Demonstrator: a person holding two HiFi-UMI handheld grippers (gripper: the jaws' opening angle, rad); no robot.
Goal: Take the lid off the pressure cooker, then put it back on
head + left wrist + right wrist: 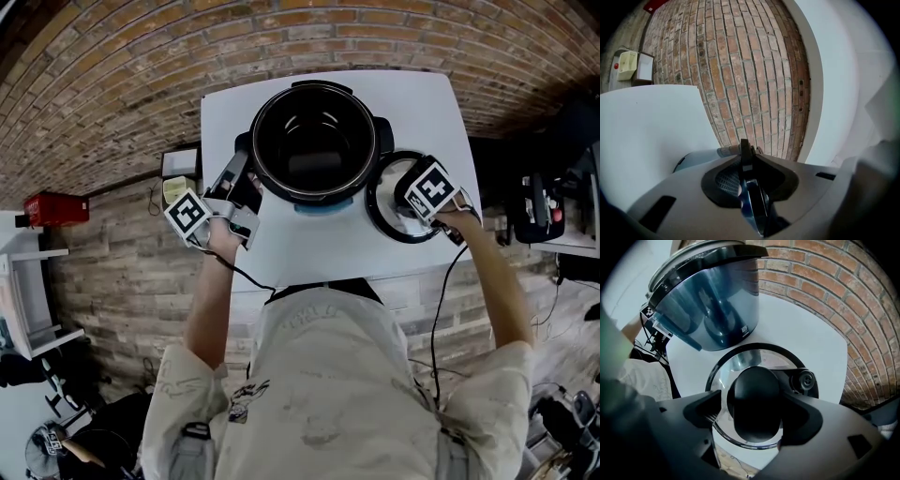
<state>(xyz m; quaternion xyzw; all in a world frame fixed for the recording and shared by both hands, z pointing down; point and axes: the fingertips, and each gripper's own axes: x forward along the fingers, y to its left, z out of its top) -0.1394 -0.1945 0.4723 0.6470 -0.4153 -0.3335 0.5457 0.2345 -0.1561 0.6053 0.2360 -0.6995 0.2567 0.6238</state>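
"Two grippers are out over the table. Where are they, starting nearest?"

"Nearest of all is the person's pale shirt (319, 375), then the white table (309, 253). The left gripper (249, 184) lies level at the near left side of the pressure cooker (712, 310). The right gripper (751, 418) points straight down over the lid (382, 214)."

"What are the left jaws doing?"

"They stand narrow, pinched on a thin dark edge at the cooker's side. In the left gripper view a shiny blue sliver sits clamped between the pads. I cannot tell whether that edge is handle or rim."

"And the right jaws?"

"They are wide apart, one on each side of the lid's black knob (753, 394). The knob stands between them, but a strip of the lid shows between one pad and the knob, so they are not gripping it."

"Where is the lid, then?"

"It is off the cooker and lies flat on the table just beside the cooker's right side, knob up. It has a dark rim, a shiny face and a small round valve (806, 379) next to the knob."

"And the cooker itself?"

"It stands upright and open near the middle of the table, a little farther from the person than the lid, and its inside is dark."

"What is beyond that?"

"There is brickwork (112, 94) past the table's far edge. Well off to the left, a red box (56, 208)."
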